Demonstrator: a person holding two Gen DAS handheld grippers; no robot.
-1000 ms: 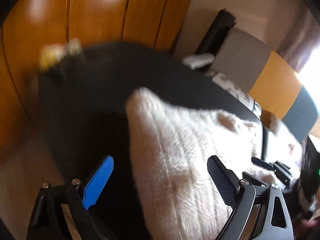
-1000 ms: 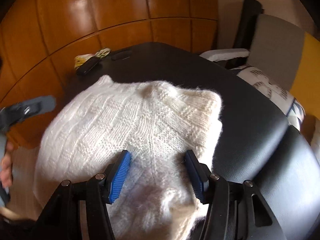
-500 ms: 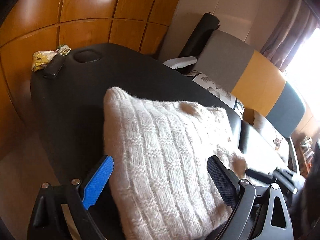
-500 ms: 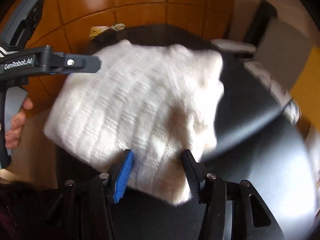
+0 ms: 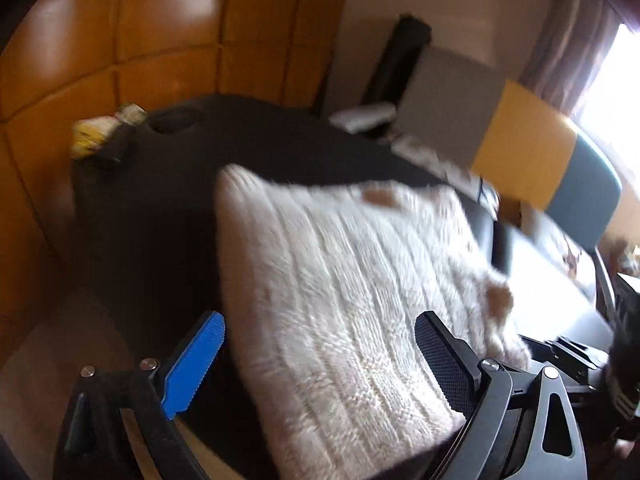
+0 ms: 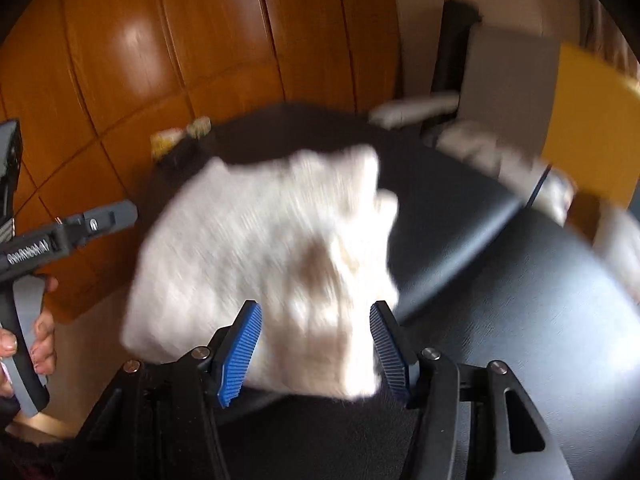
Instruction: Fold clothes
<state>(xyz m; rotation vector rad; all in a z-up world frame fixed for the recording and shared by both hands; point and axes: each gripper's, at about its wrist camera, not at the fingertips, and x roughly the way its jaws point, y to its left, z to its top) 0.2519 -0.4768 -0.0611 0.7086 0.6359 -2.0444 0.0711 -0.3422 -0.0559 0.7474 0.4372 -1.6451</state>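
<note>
Having just widened, my right gripper (image 6: 316,348) stood unclenched above the folded white sweater (image 6: 272,264) on the black table (image 6: 500,300), my left gripper (image 5: 320,364) likewise agape; blur obscured the knit.

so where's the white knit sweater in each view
Left wrist: folded white knit sweater fills the centre and lower right, on the black table.
Right wrist: it lies centre, blurred, just beyond the tool's pads.
Shared landmark: yellow bundle at the table's far corner.
</note>
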